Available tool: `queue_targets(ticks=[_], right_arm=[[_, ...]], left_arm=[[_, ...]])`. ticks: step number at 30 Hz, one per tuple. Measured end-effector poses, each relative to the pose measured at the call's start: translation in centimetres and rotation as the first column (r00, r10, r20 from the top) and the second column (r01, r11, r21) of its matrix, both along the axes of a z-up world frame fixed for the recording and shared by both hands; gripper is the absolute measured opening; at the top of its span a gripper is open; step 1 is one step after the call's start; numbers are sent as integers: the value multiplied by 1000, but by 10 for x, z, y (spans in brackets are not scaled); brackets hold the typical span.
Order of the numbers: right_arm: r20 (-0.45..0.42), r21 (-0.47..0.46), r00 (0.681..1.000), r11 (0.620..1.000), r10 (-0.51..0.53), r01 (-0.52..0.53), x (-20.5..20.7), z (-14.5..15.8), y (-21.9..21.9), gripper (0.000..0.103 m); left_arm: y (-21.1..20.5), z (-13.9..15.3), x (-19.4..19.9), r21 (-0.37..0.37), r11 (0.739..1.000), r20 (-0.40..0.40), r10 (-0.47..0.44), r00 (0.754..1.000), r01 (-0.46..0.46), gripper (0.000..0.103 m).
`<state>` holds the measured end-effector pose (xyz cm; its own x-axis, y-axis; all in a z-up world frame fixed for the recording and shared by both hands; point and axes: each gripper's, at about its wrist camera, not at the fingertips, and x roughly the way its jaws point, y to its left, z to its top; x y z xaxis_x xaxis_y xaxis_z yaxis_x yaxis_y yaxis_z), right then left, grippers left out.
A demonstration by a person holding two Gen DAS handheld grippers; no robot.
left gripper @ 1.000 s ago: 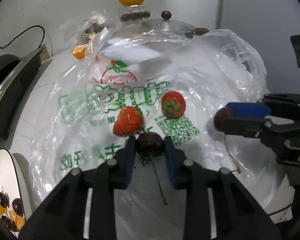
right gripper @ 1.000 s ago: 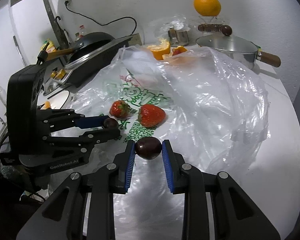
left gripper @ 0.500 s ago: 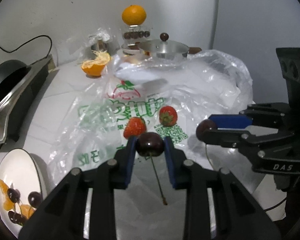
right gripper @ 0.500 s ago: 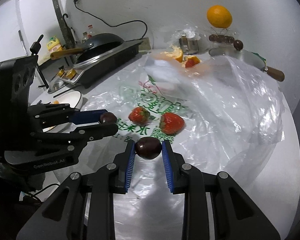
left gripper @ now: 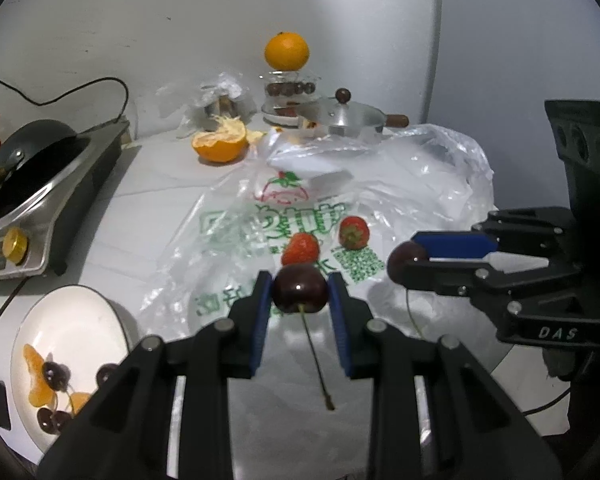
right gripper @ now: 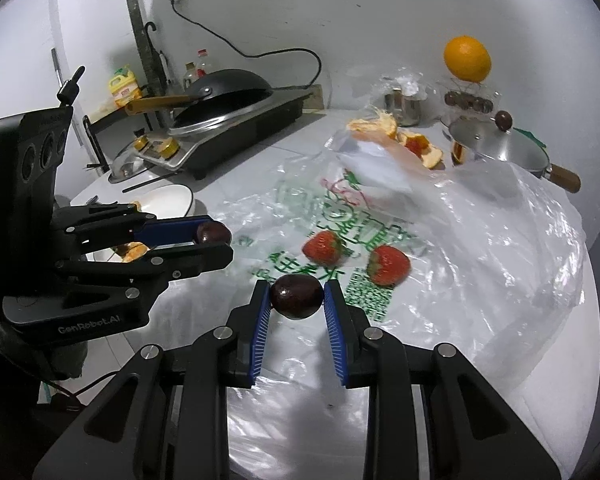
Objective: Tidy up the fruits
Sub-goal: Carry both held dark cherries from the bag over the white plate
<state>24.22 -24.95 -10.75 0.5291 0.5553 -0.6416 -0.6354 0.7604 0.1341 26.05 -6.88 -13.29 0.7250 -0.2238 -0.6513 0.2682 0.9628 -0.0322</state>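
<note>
Left gripper (left gripper: 300, 292) clamped on a dark cherry (left gripper: 300, 289), stem hanging down between the arms. Right gripper (right gripper: 296, 296) likewise clenched on a second cherry (right gripper: 296, 296), held above the plastic bag (right gripper: 480, 240). Both raised over the bag, close side by side. Two strawberries (left gripper: 300, 249) lying on the bag's printed part, just beyond the tips. White plate (left gripper: 72, 320) at lower left, holding cherries and orange segments. Halved orange (left gripper: 220, 144) farther back.

Black wok (right gripper: 224, 84), lidded steel pot (left gripper: 348, 114)
</note>
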Motion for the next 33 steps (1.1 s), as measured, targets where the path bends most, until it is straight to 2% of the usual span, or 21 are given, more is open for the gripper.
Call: queue_targets(ticks=[16,33], right_arm=[[31,-43,999,999,30,-29,-13,11,43,29],[46,-99,994,991,94,-89,-28,14,114,29]], left_arm=[[49,3,-24,-42,998,26,47,999,-46,29],[110,-3,-54,-79,992,46,103,994,-100,29]])
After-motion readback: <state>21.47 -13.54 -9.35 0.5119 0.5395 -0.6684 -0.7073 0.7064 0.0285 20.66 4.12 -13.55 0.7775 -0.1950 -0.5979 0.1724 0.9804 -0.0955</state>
